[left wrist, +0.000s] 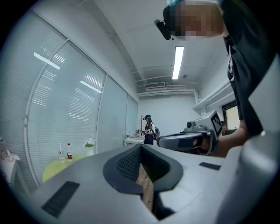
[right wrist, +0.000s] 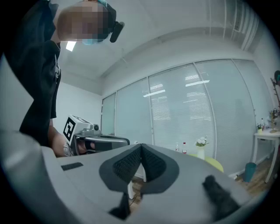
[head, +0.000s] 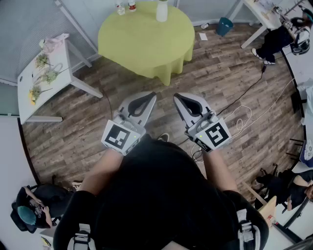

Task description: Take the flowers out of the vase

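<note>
Both claws are closed on nothing: the left claw point(head: 153, 93) and the right claw point(head: 176, 95) each show ridged black pads meeting at the tip, held level side by side. The smooth white vase point(head: 162, 10) stands upright at the far edge of the round, lime-clothed tabletop point(head: 142, 41), well ahead across the plank floor point(head: 220, 78) (neither claw clearly nearer). Its small pale flowers point(right wrist: 201, 141) rise vertically, so a straight upward lift looks right.

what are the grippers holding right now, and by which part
Nothing. The left gripper and the right gripper both have jaws shut together on nothing; the vase stands untouched on the far table.
</note>
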A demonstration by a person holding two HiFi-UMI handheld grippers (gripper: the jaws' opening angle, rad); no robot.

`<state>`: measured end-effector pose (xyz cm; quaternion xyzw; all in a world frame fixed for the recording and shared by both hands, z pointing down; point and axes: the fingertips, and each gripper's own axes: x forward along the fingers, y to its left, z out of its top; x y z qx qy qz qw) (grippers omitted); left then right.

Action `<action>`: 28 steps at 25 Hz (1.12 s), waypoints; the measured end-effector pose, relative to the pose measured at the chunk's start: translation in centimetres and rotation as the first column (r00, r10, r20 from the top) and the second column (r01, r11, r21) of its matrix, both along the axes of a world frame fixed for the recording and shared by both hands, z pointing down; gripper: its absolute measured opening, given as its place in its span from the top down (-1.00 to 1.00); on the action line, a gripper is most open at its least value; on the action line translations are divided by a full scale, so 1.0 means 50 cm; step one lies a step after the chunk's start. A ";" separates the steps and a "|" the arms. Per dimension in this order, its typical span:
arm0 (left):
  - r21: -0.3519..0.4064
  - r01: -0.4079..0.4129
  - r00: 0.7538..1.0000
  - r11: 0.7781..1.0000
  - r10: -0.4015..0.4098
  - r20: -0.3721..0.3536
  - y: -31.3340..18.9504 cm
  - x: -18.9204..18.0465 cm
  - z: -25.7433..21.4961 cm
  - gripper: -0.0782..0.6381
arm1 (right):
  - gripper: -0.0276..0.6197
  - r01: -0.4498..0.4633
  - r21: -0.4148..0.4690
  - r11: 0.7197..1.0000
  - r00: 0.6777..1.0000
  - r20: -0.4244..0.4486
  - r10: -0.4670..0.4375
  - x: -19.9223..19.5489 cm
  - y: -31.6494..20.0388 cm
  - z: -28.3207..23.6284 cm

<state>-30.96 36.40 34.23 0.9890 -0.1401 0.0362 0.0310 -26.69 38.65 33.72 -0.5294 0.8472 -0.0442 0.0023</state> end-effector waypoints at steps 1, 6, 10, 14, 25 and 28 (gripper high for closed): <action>-0.001 0.000 1.000 1.000 0.000 -0.003 0.002 0.000 0.000 0.75 | 0.86 0.000 0.003 1.000 1.000 0.000 0.000 0.001 0.001 -0.001; 0.002 0.002 1.000 1.000 -0.002 -0.004 0.008 0.004 0.000 0.75 | 0.86 0.016 0.012 1.000 1.000 -0.003 -0.016 0.005 0.006 0.002; 0.006 0.006 1.000 1.000 -0.006 0.001 0.011 0.010 0.001 0.75 | 0.86 0.017 0.014 1.000 1.000 -0.016 -0.017 0.009 0.008 0.002; 0.010 -0.004 1.000 1.000 0.004 0.003 0.022 0.028 -0.007 0.75 | 0.86 0.039 0.013 0.999 0.999 -0.017 -0.039 0.018 0.019 -0.005; 0.017 -0.031 0.999 0.999 0.031 -0.011 0.017 0.062 -0.019 0.75 | 0.86 0.018 0.017 1.000 1.000 -0.013 -0.017 0.046 0.021 -0.018; 0.013 -0.036 0.999 0.999 0.036 -0.003 -0.013 0.071 -0.016 0.75 | 0.86 0.006 0.011 1.000 1.000 -0.005 -0.006 0.057 -0.007 -0.015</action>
